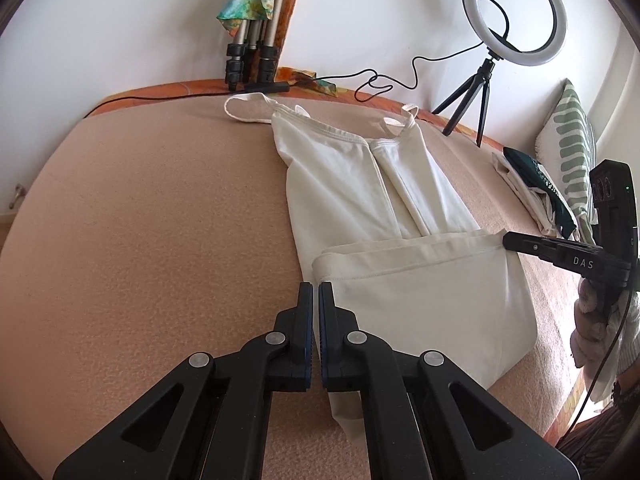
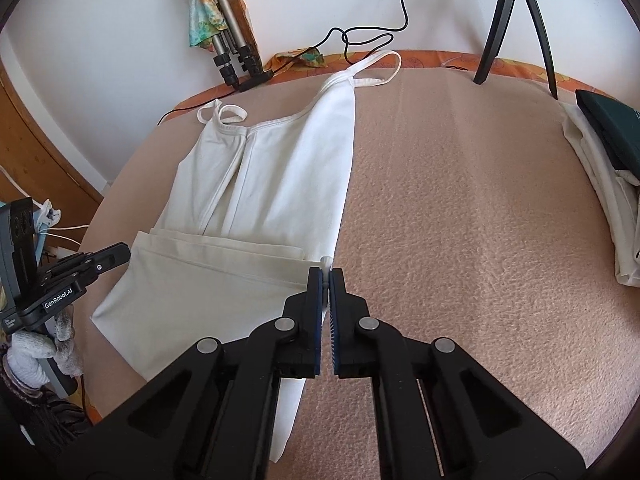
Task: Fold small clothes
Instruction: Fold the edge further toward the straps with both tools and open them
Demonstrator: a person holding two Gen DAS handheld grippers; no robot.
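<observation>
The soft white camisole (image 1: 400, 240) lies flat on the fuzzy tan blanket (image 1: 140, 220), its bottom hem folded up. The left tongs (image 1: 315, 286) and the right tongs (image 2: 326, 274) each pinch a hem corner.

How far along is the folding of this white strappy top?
Done: the white cotton strappy top has its sides folded inward. In hand: the left gripper and right gripper pinch the hem corners, carrying the bottom upward. Left: finishing that fold, then stacking.
</observation>
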